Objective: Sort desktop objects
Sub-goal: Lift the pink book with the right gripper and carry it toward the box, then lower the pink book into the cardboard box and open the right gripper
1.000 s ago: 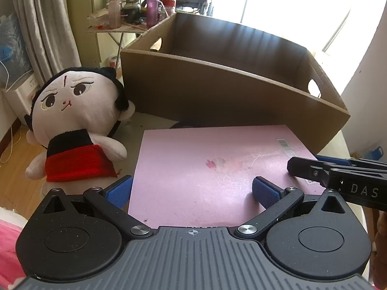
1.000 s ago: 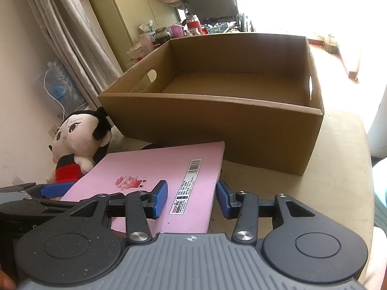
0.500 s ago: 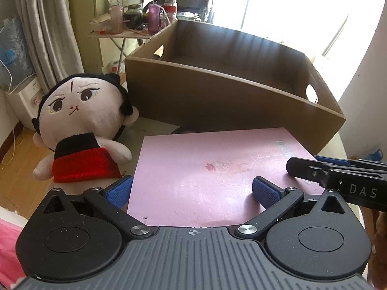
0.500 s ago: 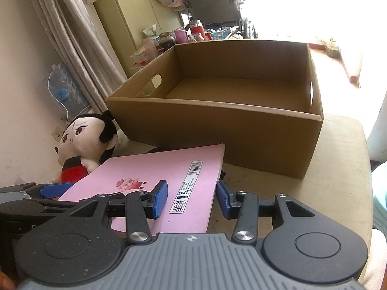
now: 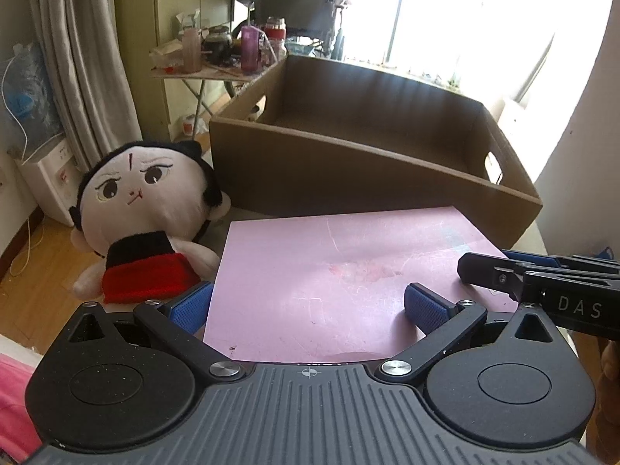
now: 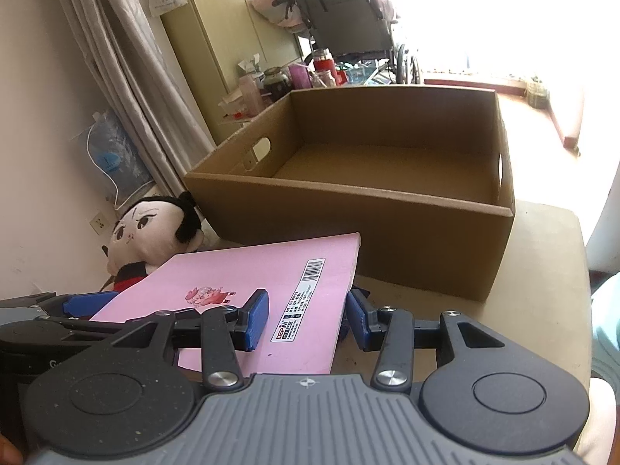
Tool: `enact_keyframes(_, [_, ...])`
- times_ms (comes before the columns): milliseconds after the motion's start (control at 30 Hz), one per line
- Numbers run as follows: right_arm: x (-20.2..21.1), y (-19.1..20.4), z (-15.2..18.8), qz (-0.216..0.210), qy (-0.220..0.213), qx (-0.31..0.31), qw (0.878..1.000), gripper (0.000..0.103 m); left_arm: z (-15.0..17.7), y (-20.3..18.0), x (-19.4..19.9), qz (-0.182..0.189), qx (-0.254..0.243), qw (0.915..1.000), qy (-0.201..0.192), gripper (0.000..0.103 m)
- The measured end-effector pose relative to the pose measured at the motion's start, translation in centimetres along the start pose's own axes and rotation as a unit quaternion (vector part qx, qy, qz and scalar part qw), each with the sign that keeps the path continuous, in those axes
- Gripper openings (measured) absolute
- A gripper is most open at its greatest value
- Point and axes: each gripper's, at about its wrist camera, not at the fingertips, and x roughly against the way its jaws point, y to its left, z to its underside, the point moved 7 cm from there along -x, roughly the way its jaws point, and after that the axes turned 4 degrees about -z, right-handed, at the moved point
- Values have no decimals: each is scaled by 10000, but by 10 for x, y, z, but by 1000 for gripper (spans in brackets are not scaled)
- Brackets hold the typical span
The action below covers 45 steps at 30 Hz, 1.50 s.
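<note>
A pink book (image 5: 348, 271) with a barcode label (image 6: 306, 294) hangs level just above the table, carried between my two grippers. My left gripper (image 5: 306, 306) straddles its left edge with jaws wide: the right pad lies on the cover and the left pad sits at the edge. My right gripper (image 6: 306, 317) straddles the right edge, its left pad on the cover and its right pad tight against the edge. Right behind the book stands a brown cardboard box (image 6: 387, 232) with nothing in it. A plush doll (image 5: 147, 209) sits to the left of the book.
The beige table (image 6: 542, 255) ends just right of the box. Beyond it, a folding side table (image 5: 217, 69) holds bottles and jars, with curtains (image 5: 85, 58) at the left. My right gripper's fingers (image 5: 542, 279) reach in from the right edge of the left wrist view.
The book keeps its place between both grippers, while the doll and box sit lower and farther off in the left wrist view. More of the box's floor shows now.
</note>
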Motion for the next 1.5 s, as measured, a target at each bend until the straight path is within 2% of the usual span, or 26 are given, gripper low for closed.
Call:
enact_keyframes(733, [25,15,-32,-111,-523,190,9984,47,-30,1,28,-134,-9,9986,-503,103])
enact_keyframes(1500, [20,-12,-73,94,-737,-22,9972,46,-74,-21,13,29,-152,9981,-598,103])
